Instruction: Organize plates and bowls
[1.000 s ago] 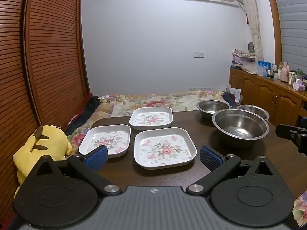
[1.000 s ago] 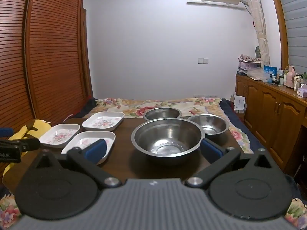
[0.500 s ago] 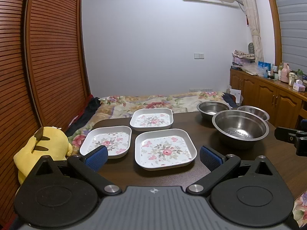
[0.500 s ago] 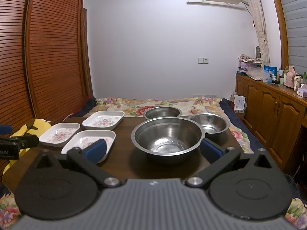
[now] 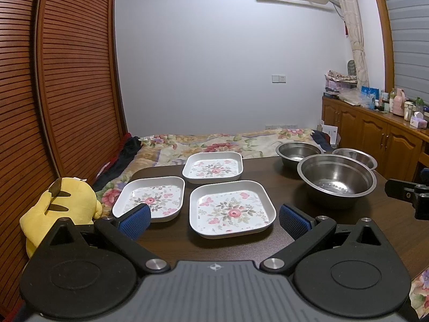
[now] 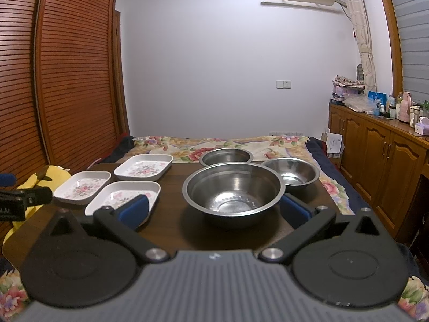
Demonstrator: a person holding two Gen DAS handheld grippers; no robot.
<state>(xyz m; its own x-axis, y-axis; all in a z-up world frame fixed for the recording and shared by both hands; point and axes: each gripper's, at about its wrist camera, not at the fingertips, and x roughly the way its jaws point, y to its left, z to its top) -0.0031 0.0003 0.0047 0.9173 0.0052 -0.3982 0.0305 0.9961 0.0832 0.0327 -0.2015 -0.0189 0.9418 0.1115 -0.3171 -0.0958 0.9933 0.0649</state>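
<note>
Both grippers' fingers (image 5: 134,221) (image 6: 134,212) spread wide, empty.

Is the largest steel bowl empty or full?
Empty: the largest steel bowl stands upright, and its bare shiny bottom shows in both views.

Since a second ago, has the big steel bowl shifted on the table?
No. The big bowl sits in the same spot relative to the two small bowls behind it and the table edge.
</note>
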